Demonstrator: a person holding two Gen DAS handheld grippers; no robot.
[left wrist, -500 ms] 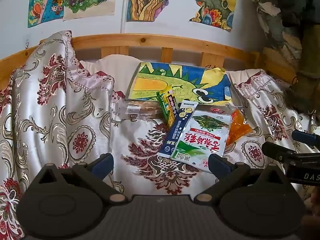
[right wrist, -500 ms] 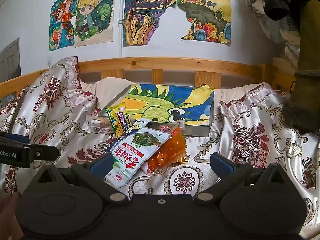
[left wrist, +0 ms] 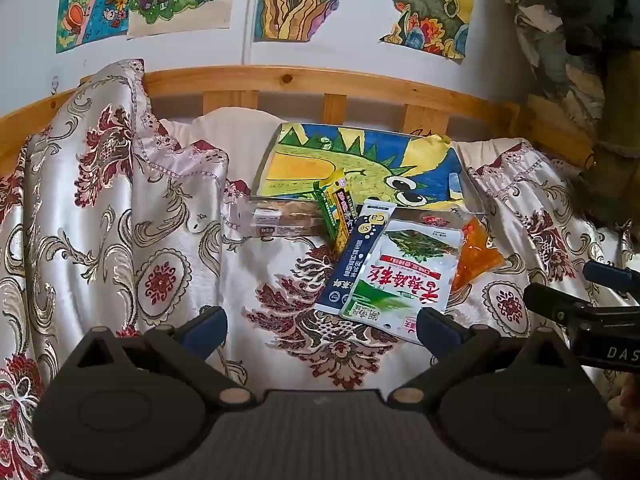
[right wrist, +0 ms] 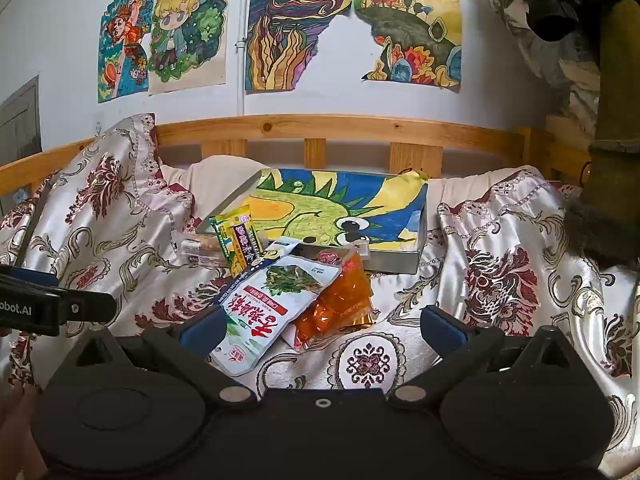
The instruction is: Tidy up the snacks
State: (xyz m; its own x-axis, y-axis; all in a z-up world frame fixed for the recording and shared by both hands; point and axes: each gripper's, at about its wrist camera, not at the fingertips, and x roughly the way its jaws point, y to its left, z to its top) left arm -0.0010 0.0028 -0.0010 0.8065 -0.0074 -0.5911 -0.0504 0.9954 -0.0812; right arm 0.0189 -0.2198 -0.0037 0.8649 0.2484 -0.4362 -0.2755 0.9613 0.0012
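The snack packets (right wrist: 276, 304) lay heaped on a floral satin bedspread (left wrist: 120, 220), just in front of a shallow box (right wrist: 394, 260) lined with a dinosaur drawing. A wooden bed rail (right wrist: 340, 128) and wall drawings (right wrist: 288, 24) stood behind. The left gripper (left wrist: 320, 328) and the right gripper (right wrist: 320, 326) were both spread wide, empty, hovering near the heap.

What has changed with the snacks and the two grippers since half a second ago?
Nothing visibly changed. The left gripper and right gripper hang open over the bedspread, holding nothing, and the white and green packet, orange packet and box lie where they were.
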